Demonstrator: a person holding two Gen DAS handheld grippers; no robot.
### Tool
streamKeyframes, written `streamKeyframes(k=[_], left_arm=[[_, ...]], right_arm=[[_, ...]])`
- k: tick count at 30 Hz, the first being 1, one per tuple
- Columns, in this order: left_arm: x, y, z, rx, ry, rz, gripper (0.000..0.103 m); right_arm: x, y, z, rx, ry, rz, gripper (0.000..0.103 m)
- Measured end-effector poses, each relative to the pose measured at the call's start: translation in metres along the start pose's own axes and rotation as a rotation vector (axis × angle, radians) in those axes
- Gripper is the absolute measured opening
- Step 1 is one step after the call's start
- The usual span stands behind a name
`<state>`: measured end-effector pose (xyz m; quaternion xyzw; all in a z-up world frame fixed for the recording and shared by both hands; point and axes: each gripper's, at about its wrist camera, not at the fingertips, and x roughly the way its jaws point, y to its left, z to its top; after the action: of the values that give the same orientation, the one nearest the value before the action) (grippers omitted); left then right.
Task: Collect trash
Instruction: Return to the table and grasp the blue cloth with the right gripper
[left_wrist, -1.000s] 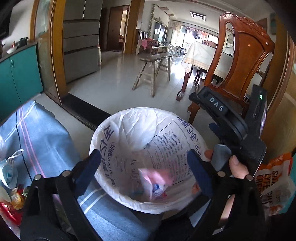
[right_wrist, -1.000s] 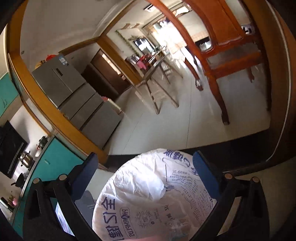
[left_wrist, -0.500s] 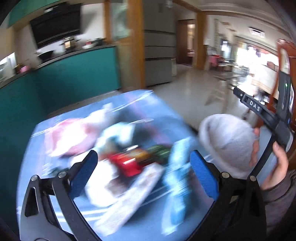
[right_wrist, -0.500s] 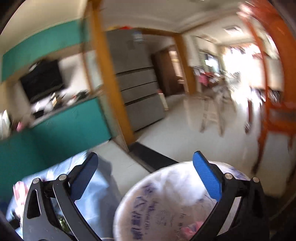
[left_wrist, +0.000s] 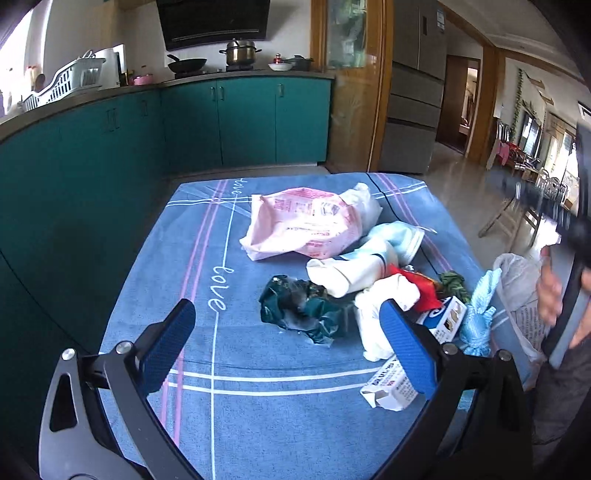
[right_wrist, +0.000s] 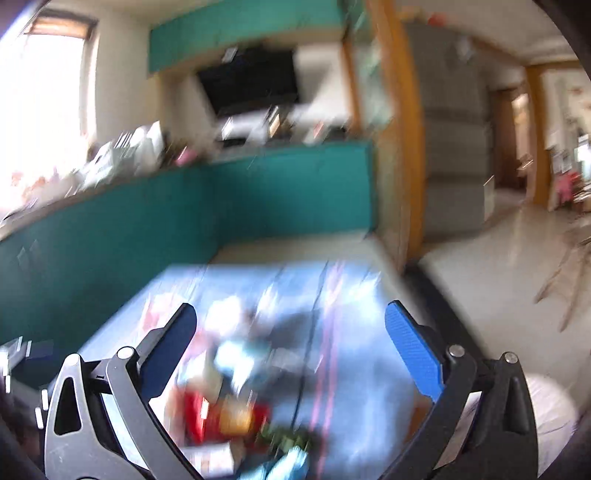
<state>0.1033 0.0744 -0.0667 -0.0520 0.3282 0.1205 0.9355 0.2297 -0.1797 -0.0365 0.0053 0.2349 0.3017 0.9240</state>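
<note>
Trash lies on a blue striped tablecloth (left_wrist: 229, 417): a pink bag (left_wrist: 303, 225), a crumpled dark green wrapper (left_wrist: 299, 312), a white and pale blue package (left_wrist: 365, 262), white tissue (left_wrist: 380, 314), a red wrapper (left_wrist: 421, 286), a light blue net (left_wrist: 478, 317) and a small white box (left_wrist: 388, 384). My left gripper (left_wrist: 286, 343) hovers open and empty just in front of the green wrapper. The right gripper (right_wrist: 288, 350) is open and empty above the same pile (right_wrist: 229, 402), which is blurred in its view. The white-lined trash bin (left_wrist: 521, 295) stands off the table's right edge.
Teal kitchen cabinets (left_wrist: 236, 118) with pots on the counter run behind and to the left of the table. A grey fridge (left_wrist: 417, 92) and a wooden door frame (left_wrist: 376, 85) stand at the back right. A person's hand (left_wrist: 550, 288) holds the right gripper's handle near the bin.
Both grippers swung left from over the trash bin to face the table. The left view has settled on the trash pile; the right view is still blurred by motion. Both stayed open.
</note>
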Motion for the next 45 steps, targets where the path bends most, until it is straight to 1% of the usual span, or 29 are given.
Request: streamKeyframes(k=[2,3,5,7,8,10,12,15,17,19,21,24,26,29,34,37,40,43,45], left_arm=[[0.004,0.003,-0.004,-0.017,0.001,-0.007,0.099],[0.007,0.004,-0.006,-0.030,0.011,-0.016,0.099],[0.012,0.000,-0.007,-0.045,0.032,-0.032,0.099],[0.018,-0.006,-0.008,-0.054,0.050,-0.049,0.099],[0.019,-0.009,-0.008,-0.051,0.053,-0.053,0.099],[0.019,-0.015,-0.010,-0.032,0.054,-0.049,0.099],[0.018,-0.019,-0.010,-0.003,0.050,-0.027,0.099],[0.015,-0.022,-0.010,0.025,0.034,0.003,0.099],[0.015,-0.022,-0.009,0.026,0.034,0.005,0.099],[0.017,-0.021,-0.009,0.018,0.039,0.003,0.099],[0.018,-0.020,-0.010,0.011,0.050,-0.001,0.099],[0.019,-0.020,-0.010,0.012,0.053,0.002,0.099],[0.019,-0.020,-0.010,0.016,0.053,0.008,0.099],[0.017,-0.017,-0.009,0.013,0.049,0.015,0.099],[0.016,-0.008,-0.007,-0.008,0.046,0.021,0.099],[0.018,-0.006,-0.007,-0.018,0.050,0.025,0.099],[0.020,-0.006,-0.008,-0.019,0.056,0.023,0.099],[0.020,-0.010,-0.009,-0.012,0.060,0.009,0.099],[0.019,-0.014,-0.009,0.002,0.062,-0.016,0.099]], right_arm=[[0.016,-0.006,-0.016,-0.003,0.131,0.060,0.098],[0.019,-0.006,-0.019,-0.007,0.161,0.070,0.096],[0.020,-0.002,-0.029,-0.036,0.192,0.098,0.089],[0.021,0.004,-0.035,-0.063,0.230,0.104,0.074],[0.023,0.008,-0.038,-0.078,0.245,0.112,0.071],[0.023,0.012,-0.039,-0.096,0.265,0.131,0.060],[0.020,0.018,-0.042,-0.118,0.279,0.164,0.056],[0.024,0.019,-0.045,-0.132,0.287,0.147,0.056],[0.025,0.013,-0.045,-0.097,0.289,0.129,0.056],[0.030,0.005,-0.044,-0.056,0.300,0.144,0.056],[0.029,0.002,-0.041,-0.038,0.304,0.182,0.056],[0.022,0.008,-0.042,-0.066,0.312,0.247,0.057],[0.020,0.014,-0.047,-0.113,0.333,0.284,0.057],[0.018,0.017,-0.054,-0.168,0.347,0.285,0.062],[0.023,0.003,-0.056,-0.138,0.382,0.277,0.063],[0.016,0.008,-0.062,-0.170,0.393,0.326,0.063],[0.013,0.022,-0.069,-0.222,0.404,0.380,0.063],[0.018,0.031,-0.076,-0.263,0.431,0.369,0.063],[0.026,0.029,-0.079,-0.262,0.453,0.316,0.063]])
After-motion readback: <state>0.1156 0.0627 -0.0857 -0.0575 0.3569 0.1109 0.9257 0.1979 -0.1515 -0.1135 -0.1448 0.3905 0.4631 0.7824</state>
